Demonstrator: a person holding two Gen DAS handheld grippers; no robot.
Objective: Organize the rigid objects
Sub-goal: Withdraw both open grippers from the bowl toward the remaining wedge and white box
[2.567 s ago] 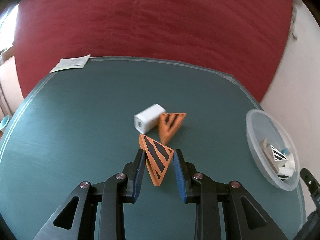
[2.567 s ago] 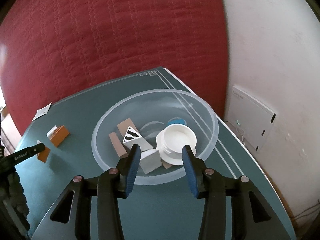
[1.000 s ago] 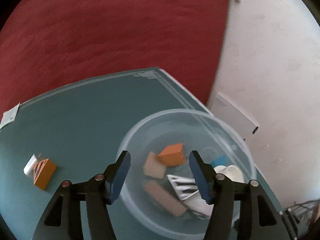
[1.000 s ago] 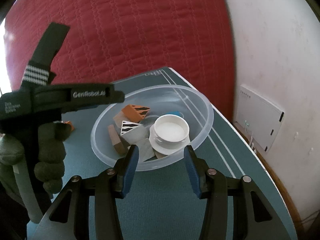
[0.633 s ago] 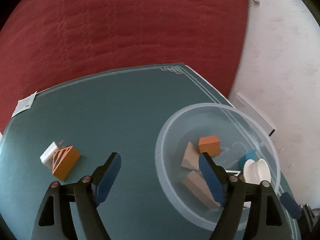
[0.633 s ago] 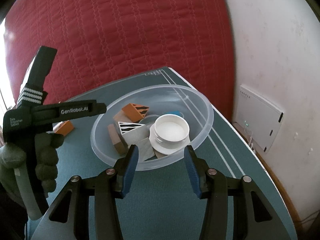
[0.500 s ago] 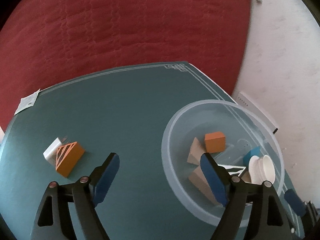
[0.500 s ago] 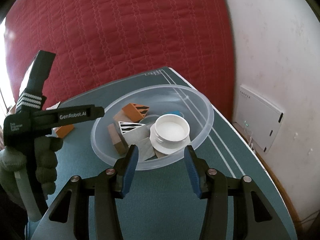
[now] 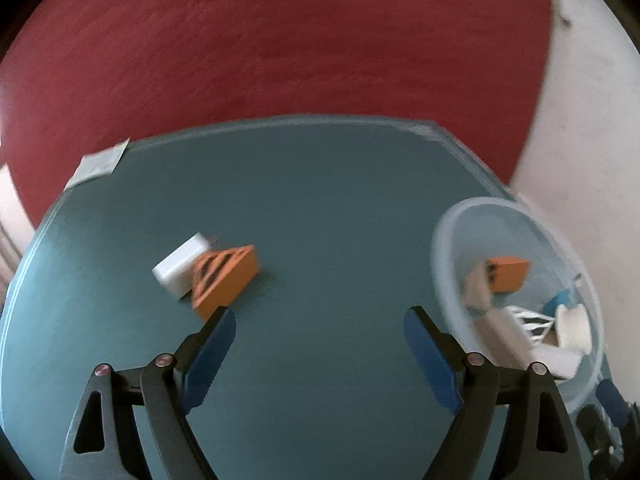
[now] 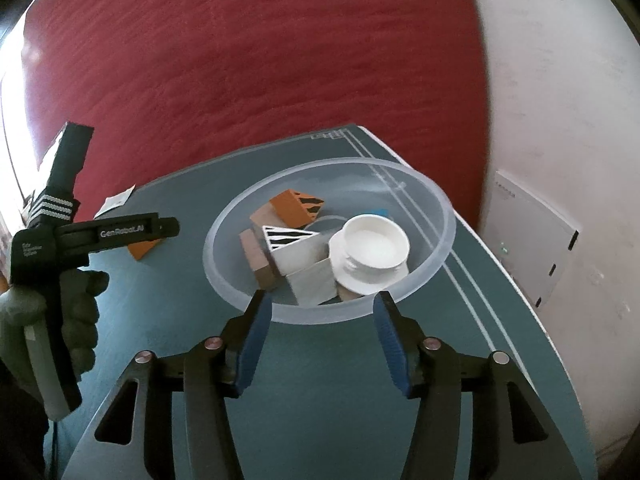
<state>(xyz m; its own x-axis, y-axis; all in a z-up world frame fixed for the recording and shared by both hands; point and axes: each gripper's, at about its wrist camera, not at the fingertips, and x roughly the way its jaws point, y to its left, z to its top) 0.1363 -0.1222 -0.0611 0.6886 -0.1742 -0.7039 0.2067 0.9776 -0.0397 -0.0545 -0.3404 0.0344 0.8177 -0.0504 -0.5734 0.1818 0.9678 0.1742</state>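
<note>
An orange black-striped wedge (image 9: 224,276) leans against a white plug block (image 9: 180,268) on the teal table (image 9: 320,200). My left gripper (image 9: 318,316) hangs above bare table just right of them, jaws wide and still opening, nothing between them. To its right the clear bowl (image 9: 440,248) holds another orange wedge (image 9: 508,274). In the right wrist view the bowl (image 10: 448,216) holds that orange wedge (image 10: 296,206), a white striped wedge (image 10: 292,244), a brown block (image 10: 256,258) and a white cup (image 10: 370,252). My right gripper (image 10: 323,300) sits at the near rim, jaws opening, empty.
A gloved hand (image 10: 76,320) holds the left gripper's black body (image 10: 100,232) left of the bowl. A paper slip (image 9: 100,164) lies at the table's far left corner. A red quilted backdrop and a white wall with a white panel (image 10: 536,240) border the table.
The left gripper has let the orange wedge drop into the bowl and swung left towards the wedge and white block, jaws spreading wide. The right gripper stayed put and opened a little.
</note>
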